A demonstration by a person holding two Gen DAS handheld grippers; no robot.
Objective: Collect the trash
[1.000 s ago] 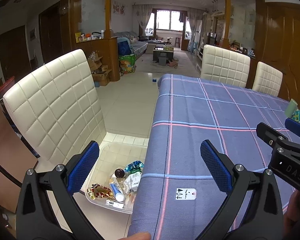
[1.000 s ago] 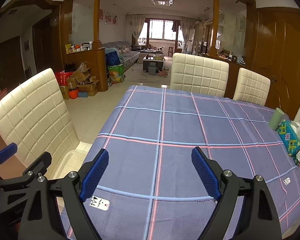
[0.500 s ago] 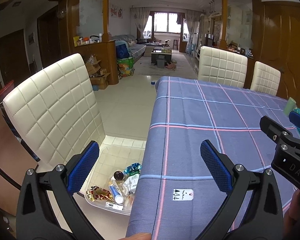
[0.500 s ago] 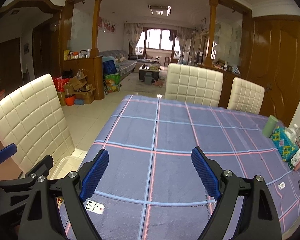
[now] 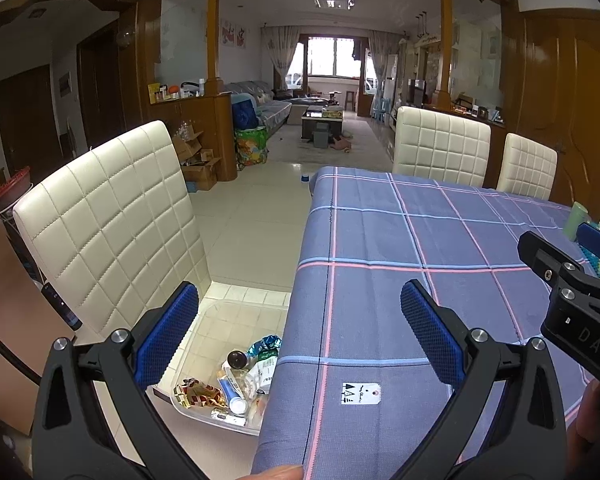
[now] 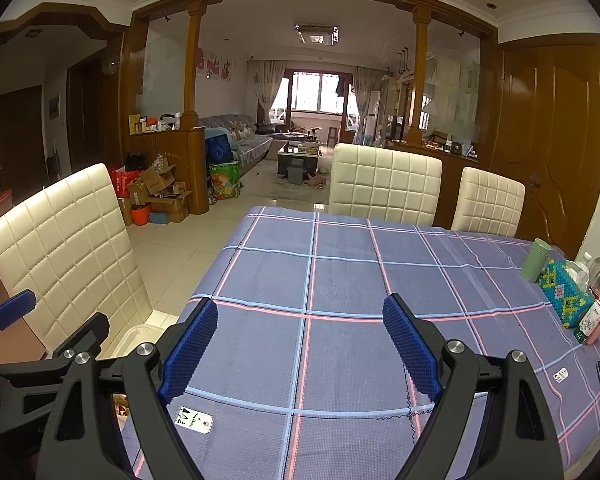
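Note:
A clear plastic bin point(image 5: 188, 398) stands on the floor beside the table, holding trash: a gold and red wrapper point(image 5: 196, 392), a blue tube point(image 5: 230, 388), a dark bottle point(image 5: 238, 359) and a green packet point(image 5: 265, 345). My left gripper point(image 5: 298, 332) is open and empty, above the table's left edge and the bin. My right gripper point(image 6: 300, 340) is open and empty above the blue checked tablecloth point(image 6: 340, 280). A small white tag point(image 5: 360, 393) lies on the cloth near the front edge; it also shows in the right wrist view point(image 6: 194, 420).
A cream quilted chair point(image 5: 108, 216) stands left of the bin. Two more cream chairs point(image 6: 384, 188) stand at the table's far side. A green cup point(image 6: 537, 260), a bead-covered box point(image 6: 564, 296) and small bottles sit at the table's right edge. Cardboard boxes point(image 6: 160, 196) lie on the floor behind.
Both grippers have lifted and drawn back slightly, so the views sit a little higher. Both stay open and empty. The bin's contents have not moved.

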